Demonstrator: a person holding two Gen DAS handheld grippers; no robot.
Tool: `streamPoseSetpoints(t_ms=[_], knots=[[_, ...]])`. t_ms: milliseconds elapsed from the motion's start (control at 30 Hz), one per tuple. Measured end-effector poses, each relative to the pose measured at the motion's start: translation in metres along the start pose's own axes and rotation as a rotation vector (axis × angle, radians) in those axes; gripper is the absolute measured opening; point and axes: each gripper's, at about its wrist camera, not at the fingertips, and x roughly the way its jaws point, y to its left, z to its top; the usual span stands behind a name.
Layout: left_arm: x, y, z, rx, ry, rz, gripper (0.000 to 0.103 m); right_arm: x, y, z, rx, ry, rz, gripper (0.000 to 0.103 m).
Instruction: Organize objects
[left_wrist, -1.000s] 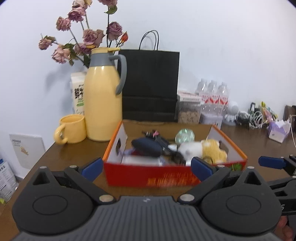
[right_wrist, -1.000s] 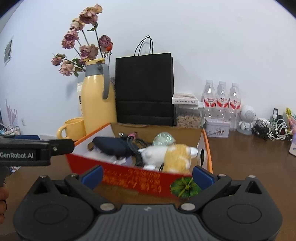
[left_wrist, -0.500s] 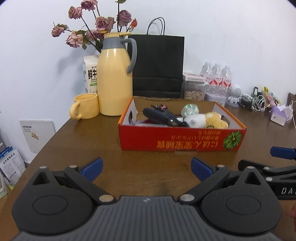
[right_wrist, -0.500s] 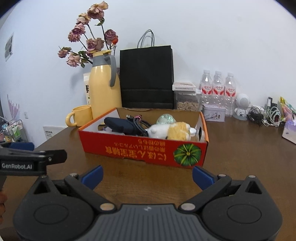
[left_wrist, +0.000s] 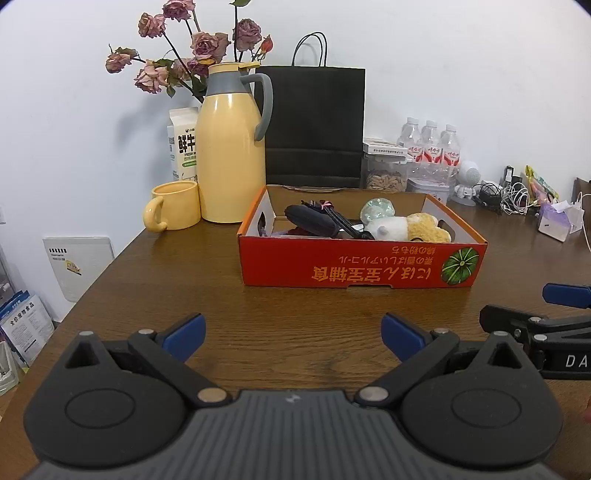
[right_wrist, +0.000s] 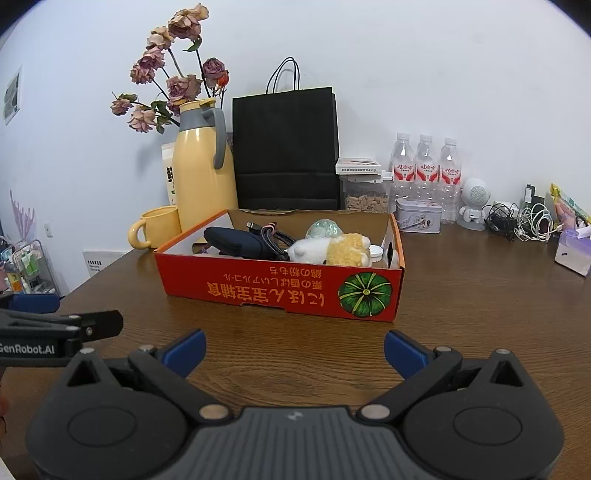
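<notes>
A red cardboard box (left_wrist: 354, 267) (right_wrist: 258, 291) sits on the wooden table. Inside it lie a dark pouch (left_wrist: 310, 219) (right_wrist: 236, 240), black cables (left_wrist: 341, 221) (right_wrist: 273, 236), a green glass ball (left_wrist: 376, 208) (right_wrist: 325, 228) and a white and yellow plush toy (left_wrist: 406, 227) (right_wrist: 332, 249). My left gripper (left_wrist: 291, 334) is open and empty, well short of the box. My right gripper (right_wrist: 293, 349) is open and empty, also short of the box. Each gripper shows at the edge of the other's view.
Behind the box stand a yellow thermos jug (left_wrist: 231, 147) (right_wrist: 203, 162), a yellow mug (left_wrist: 173, 210), a milk carton (left_wrist: 183, 144), dried roses, a black paper bag (left_wrist: 314, 122) (right_wrist: 286, 147), a nut jar, water bottles (right_wrist: 424, 173), a tin, cables and a tissue pack (right_wrist: 572, 251).
Both grippers have pulled back from the box toward the near table edge. The box now looks smaller and farther away. Both stay open and empty.
</notes>
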Motion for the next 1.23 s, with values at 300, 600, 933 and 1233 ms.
streamPoseSetpoints(t_ms=[300, 600, 933, 1233], knots=[[-0.0003, 0.0005, 0.0004, -0.001, 0.000, 0.002, 0.103, -0.0003, 0.0002, -0.0004, -0.001, 0.002, 0.000, 0.103], [0.0002, 0.0003, 0.0007, -0.002, -0.004, 0.003, 0.103, 0.0002, 0.0003, -0.0001, -0.001, 0.001, 0.000, 0.103], [-0.0010, -0.0012, 0.0015, 0.005, -0.006, 0.008, 0.103, 0.0003, -0.0003, -0.0002, -0.001, 0.001, 0.000, 0.103], [-0.0016, -0.0017, -0.0015, 0.017, -0.009, -0.013, 0.103, 0.0010, 0.0000, -0.0007, 0.000, 0.003, 0.000, 0.103]])
